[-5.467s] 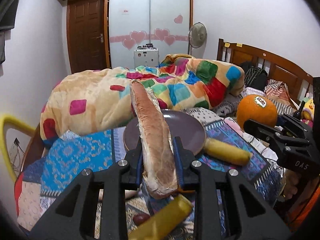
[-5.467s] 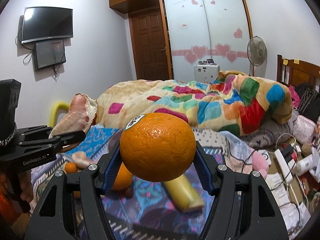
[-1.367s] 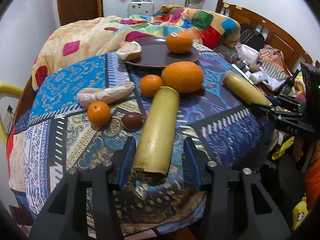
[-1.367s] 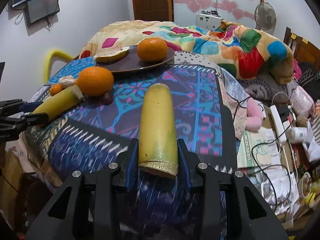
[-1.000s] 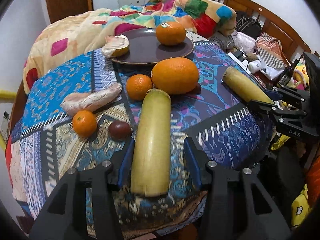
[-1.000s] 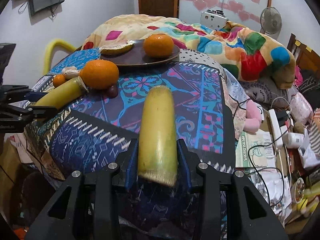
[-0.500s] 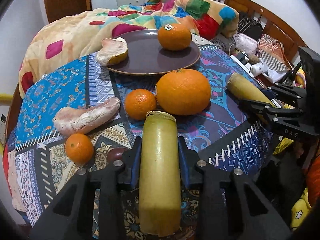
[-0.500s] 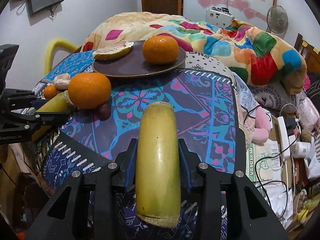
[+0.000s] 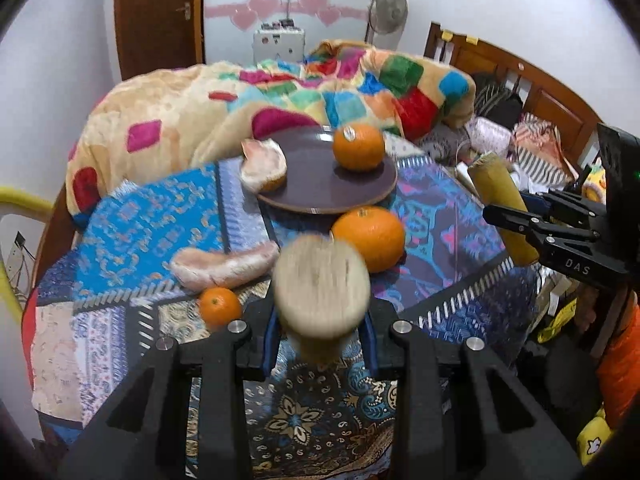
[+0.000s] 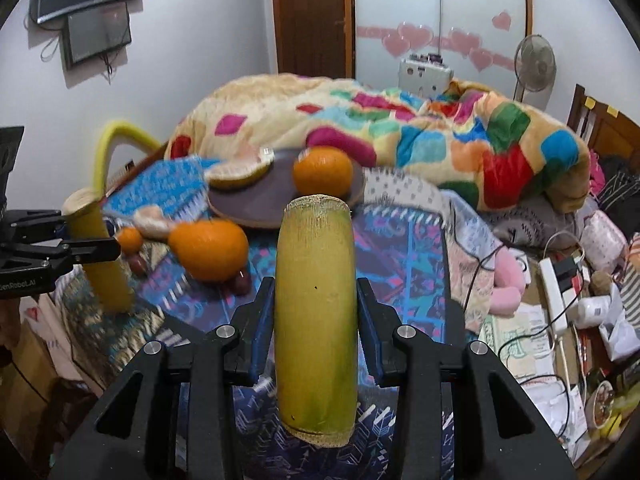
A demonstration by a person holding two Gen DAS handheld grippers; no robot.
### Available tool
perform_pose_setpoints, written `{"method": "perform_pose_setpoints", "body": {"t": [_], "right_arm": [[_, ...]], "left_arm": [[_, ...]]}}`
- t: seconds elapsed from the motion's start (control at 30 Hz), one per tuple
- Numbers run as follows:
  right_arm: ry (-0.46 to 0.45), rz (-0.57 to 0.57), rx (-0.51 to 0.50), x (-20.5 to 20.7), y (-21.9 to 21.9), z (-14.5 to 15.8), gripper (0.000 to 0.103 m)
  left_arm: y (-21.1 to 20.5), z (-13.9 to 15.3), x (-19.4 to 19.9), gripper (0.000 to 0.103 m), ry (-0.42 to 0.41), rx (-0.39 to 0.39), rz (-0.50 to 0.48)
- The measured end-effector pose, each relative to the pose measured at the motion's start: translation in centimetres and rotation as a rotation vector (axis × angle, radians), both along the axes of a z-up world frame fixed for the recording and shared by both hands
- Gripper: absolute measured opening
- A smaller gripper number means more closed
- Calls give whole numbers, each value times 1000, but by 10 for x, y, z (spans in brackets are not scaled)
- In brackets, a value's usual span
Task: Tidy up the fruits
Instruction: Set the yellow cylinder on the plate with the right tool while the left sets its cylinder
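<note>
Left wrist view: the left tongs [image 9: 320, 330], having just closed, are clamped on a yellow sugarcane segment [image 9: 322, 286] whose long axis runs straight toward the lens, so only its blurred cut end shows and its length is hidden; the right wrist view shows the right tongs [image 10: 316, 330] clamped on a second sugarcane segment [image 10: 316, 320], its axis in line with the fingers and its far end aimed at the brown plate [image 10: 248, 206]; both pieces look lifted clear of the patterned surface [image 9: 440, 220]; the plate sits toward the far edge of the surface, dead ahead of both tongs, carrying an orange [image 9: 359, 147] and a pomelo wedge [image 9: 264, 165]; a larger orange [image 9: 369, 237] lies between the left tongs and the plate, so that side's path seems the more obstructed; a small tangerine [image 9: 220, 306] and a pomelo slice [image 9: 224, 265] rest toward the left edge; whatever lies under the left segment is hidden.
</note>
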State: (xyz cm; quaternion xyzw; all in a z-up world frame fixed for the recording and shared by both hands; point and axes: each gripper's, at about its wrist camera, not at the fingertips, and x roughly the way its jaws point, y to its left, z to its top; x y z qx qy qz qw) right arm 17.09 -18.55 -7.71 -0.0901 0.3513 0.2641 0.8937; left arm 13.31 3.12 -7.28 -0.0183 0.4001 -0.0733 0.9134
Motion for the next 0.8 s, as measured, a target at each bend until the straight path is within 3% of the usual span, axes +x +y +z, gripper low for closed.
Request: {"method": "perform_pose_setpoints", "body": {"t": [0.4, 0.8], "right_arm": [[-104, -4, 76, 14, 20, 36, 35], [-97, 16, 100, 50, 48, 23, 35]], "left_arm": [[12, 41, 22, 33, -104, -9, 35], [5, 37, 67, 33, -110, -3, 9]]}}
